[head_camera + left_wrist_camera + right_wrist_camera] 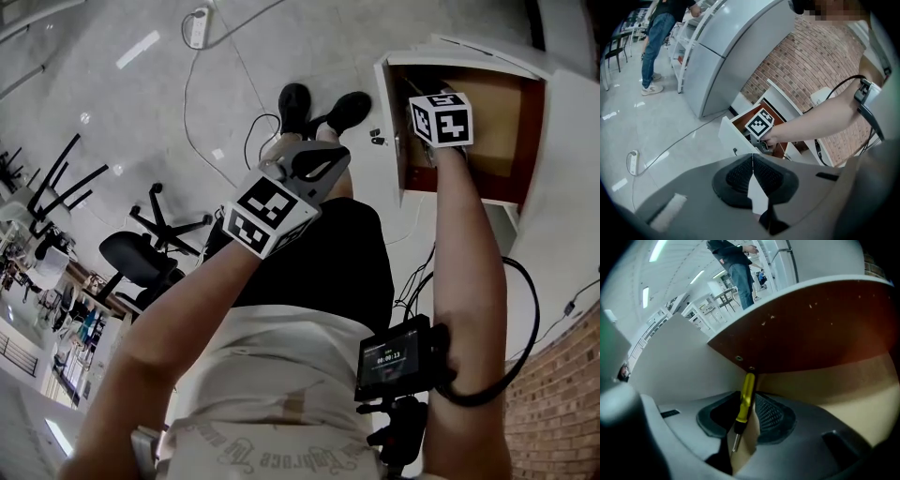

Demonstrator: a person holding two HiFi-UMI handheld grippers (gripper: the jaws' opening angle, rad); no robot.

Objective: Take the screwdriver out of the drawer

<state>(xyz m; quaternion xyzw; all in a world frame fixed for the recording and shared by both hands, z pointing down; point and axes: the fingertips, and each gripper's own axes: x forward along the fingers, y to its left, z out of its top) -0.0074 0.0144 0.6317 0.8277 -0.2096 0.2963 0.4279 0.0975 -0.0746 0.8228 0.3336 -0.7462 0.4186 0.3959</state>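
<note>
Yellow-handled screwdriver [743, 411], black collar, thin metal shaft pointing at camera, clamped between pads of right hand-held gripper [745, 397], handle end against inner corner of open brown-lined drawer [511, 131].

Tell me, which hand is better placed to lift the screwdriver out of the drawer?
Right. The right tongs sit inside the drawer, closed round the screwdriver; the left tongs are shut, outside it.

I see cool overhead strip lights [656, 251] glaring off the glossy floor [94, 94], heavy fisheye bending and dark vignette at my edges, drawer [811, 333] interior dim and reddish, its far corner perhaps slightly soft
</note>
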